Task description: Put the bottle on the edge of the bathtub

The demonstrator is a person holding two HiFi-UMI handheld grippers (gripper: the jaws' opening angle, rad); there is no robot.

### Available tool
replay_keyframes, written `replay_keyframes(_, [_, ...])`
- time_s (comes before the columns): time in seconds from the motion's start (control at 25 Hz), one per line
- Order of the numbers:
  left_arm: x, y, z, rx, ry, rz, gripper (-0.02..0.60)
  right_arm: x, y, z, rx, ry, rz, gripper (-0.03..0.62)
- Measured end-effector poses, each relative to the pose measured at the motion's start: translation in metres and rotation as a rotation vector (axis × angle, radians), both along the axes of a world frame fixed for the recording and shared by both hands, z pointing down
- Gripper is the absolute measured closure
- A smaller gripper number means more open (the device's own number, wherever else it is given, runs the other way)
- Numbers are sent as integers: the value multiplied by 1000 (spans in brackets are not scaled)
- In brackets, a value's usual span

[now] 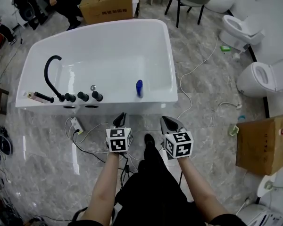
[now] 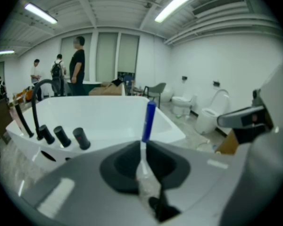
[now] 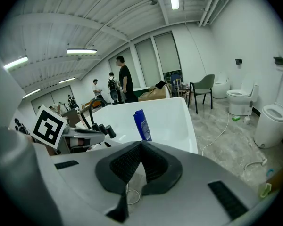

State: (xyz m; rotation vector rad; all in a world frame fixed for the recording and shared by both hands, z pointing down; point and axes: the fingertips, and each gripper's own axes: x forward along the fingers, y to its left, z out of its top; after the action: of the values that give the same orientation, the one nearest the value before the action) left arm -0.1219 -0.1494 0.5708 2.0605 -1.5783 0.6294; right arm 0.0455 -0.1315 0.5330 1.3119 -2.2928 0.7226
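A blue bottle stands upright on the near rim of the white bathtub, with nothing holding it. It also shows straight ahead, the blue bottle in the left gripper view and the bottle in the right gripper view. My left gripper hangs over the floor short of the tub; its jaws stand a thin slit apart with nothing between them. My right gripper is beside it, also clear of the tub, and its jaws meet at the tips, empty.
A black faucet and black knobs sit on the tub's left rim. White cables lie on the floor below the tub. Toilets stand at the right, a cardboard box behind the tub, a brown box right.
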Motion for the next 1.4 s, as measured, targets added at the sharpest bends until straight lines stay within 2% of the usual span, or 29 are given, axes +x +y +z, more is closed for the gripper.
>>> replay_keyframes(0.52, [-21, 33, -26, 36, 28, -52, 571, -3, 18, -17, 35, 1, -4, 591])
replay_keyframes(1.4, [-30, 56, -49, 68, 33, -29, 572, -10, 36, -27, 58, -5, -5, 592])
